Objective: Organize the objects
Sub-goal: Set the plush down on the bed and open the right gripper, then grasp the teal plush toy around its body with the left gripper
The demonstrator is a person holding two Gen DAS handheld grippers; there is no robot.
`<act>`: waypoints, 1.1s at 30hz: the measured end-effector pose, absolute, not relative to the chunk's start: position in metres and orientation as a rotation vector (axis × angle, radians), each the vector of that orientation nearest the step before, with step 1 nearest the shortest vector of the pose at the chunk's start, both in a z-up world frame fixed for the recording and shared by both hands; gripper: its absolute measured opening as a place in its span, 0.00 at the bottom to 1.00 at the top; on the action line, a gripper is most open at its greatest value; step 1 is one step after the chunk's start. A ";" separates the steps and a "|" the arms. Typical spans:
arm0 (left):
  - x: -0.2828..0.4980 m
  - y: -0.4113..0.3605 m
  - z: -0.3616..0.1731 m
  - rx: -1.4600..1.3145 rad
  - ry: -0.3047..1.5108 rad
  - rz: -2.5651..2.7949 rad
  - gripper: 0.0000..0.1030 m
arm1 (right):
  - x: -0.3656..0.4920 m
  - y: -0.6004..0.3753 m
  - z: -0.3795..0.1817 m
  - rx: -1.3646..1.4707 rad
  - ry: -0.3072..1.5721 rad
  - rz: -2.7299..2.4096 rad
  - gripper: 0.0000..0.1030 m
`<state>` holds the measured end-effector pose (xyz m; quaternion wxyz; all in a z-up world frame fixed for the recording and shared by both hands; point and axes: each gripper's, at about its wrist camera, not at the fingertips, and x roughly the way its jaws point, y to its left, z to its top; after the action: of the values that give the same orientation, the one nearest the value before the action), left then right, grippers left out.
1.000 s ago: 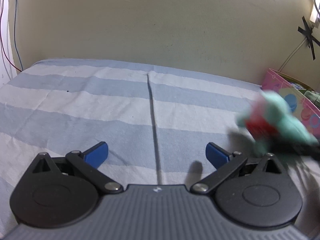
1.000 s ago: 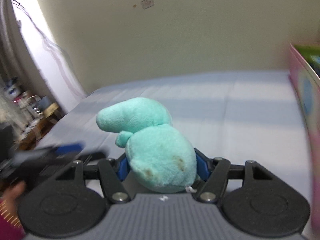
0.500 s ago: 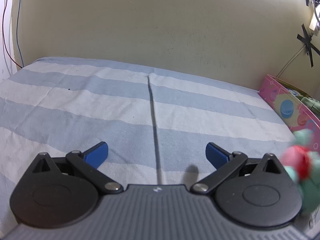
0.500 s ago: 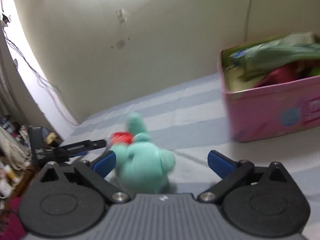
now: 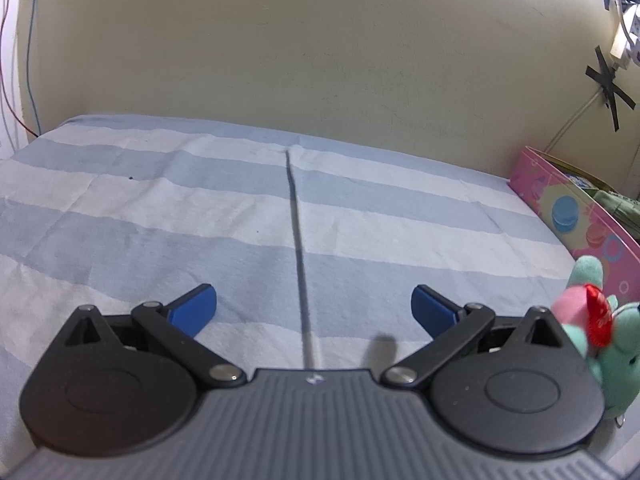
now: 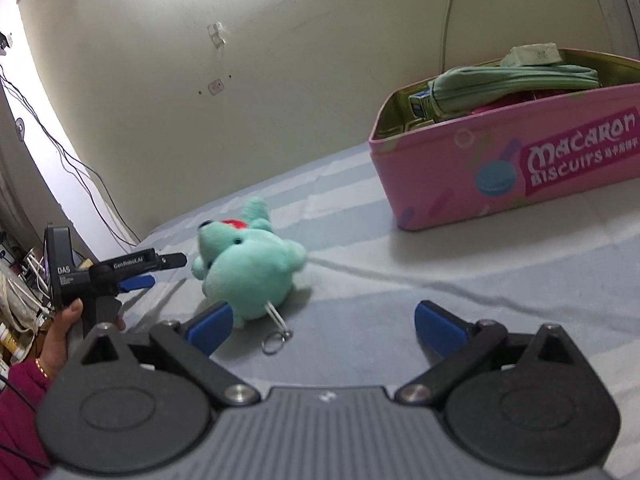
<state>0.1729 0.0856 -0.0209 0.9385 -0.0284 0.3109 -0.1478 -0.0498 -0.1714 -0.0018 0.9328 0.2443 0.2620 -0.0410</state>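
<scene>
Across the whole lower field of both views spreads the blue-and-white striped bedsheet [image 5: 224, 216], a seam running down its middle. At two o'clock in the right wrist view stands the pink oval metal biscuit tin [image 6: 460, 176], lidless, its side lettered "MACARON BISCUITS" in white on a magenta band beside a printed blue macaron; a pale green zippered fabric pouch [image 6: 512, 84] lies across the things packed inside. The same tin shows at three o'clock in the left wrist view.

The right gripper [image 6: 322, 326] has its blue-padded jaws spread wide with only sheet between them. The teal plush animal toy with a red patch on its head [image 6: 248, 268] lies on the sheet at eleven o'clock of that gripper, just past the left fingertip, clear of the tin and held by nothing. Its small metal key ring [image 6: 274, 344] rests on the sheet at the toy's six o'clock.

The left gripper [image 5: 314, 306], jaws likewise wide apart and empty, appears at nine o'clock in the right wrist view, marked "GenRobot.AI" and "DAS", held by a hand [image 6: 64, 336] in a maroon sleeve.
</scene>
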 end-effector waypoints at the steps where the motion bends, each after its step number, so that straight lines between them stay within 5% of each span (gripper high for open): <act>1: 0.173 0.085 -0.020 -0.055 0.638 -0.317 1.00 | -0.050 -0.170 -0.002 0.495 0.535 -0.078 0.98; 12: 0.164 0.060 -0.004 -0.329 0.654 -0.691 1.00 | -0.029 -0.147 -0.001 0.345 0.576 -0.019 0.97; 21: 0.138 -0.001 0.007 -0.127 0.616 -0.887 1.00 | 0.008 -0.121 0.005 0.207 0.575 0.040 0.97; 24: 0.139 -0.007 -0.002 -0.145 0.658 -0.913 1.00 | 0.025 -0.118 0.003 0.205 0.605 0.054 0.91; 29: 0.136 -0.014 -0.020 -0.107 0.701 -0.882 0.89 | 0.030 -0.123 -0.001 0.242 0.617 0.076 0.64; 33: 0.133 -0.012 -0.021 -0.149 0.710 -0.847 0.86 | 0.026 -0.123 -0.002 0.245 0.609 0.075 0.61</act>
<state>0.1327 -0.0115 -0.0210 0.8486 -0.0707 0.3367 -0.4019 0.0257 -0.1231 -0.0016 0.9460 0.1202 0.2988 0.0368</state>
